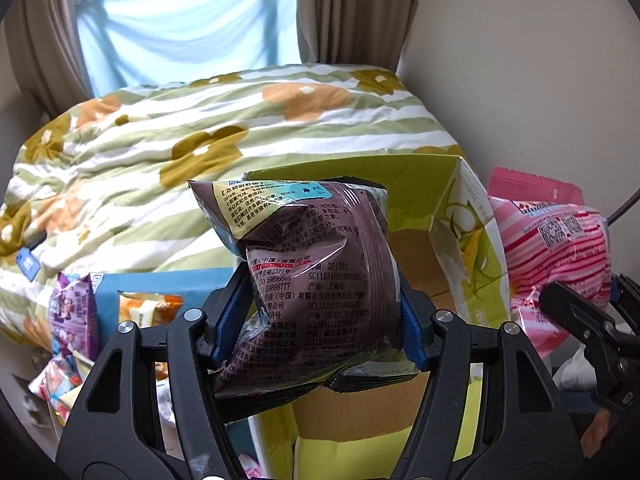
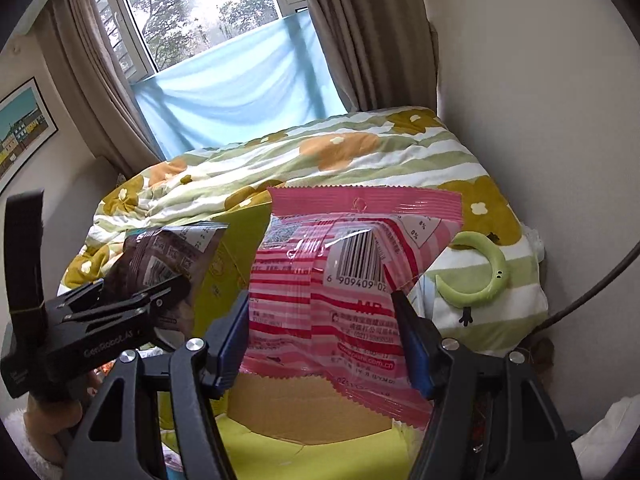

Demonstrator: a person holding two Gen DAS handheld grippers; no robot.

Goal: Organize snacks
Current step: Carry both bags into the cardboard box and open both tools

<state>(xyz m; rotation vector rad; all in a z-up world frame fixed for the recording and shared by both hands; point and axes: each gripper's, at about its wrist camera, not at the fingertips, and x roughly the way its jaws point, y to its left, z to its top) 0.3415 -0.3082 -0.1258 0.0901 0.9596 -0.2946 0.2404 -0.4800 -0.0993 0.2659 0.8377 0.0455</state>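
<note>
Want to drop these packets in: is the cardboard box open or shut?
Open. The box has its green flaps standing up and its brown inside shows, behind the brown packet in the left gripper.

Each black gripper (image 1: 316, 320) has blue pads (image 2: 236, 320) and silver screws (image 1: 193, 314).

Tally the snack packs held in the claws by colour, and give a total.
Brown snack pack, in the left claw: 1
Pink striped snack pack, in the right claw: 1
Total: 2
</note>
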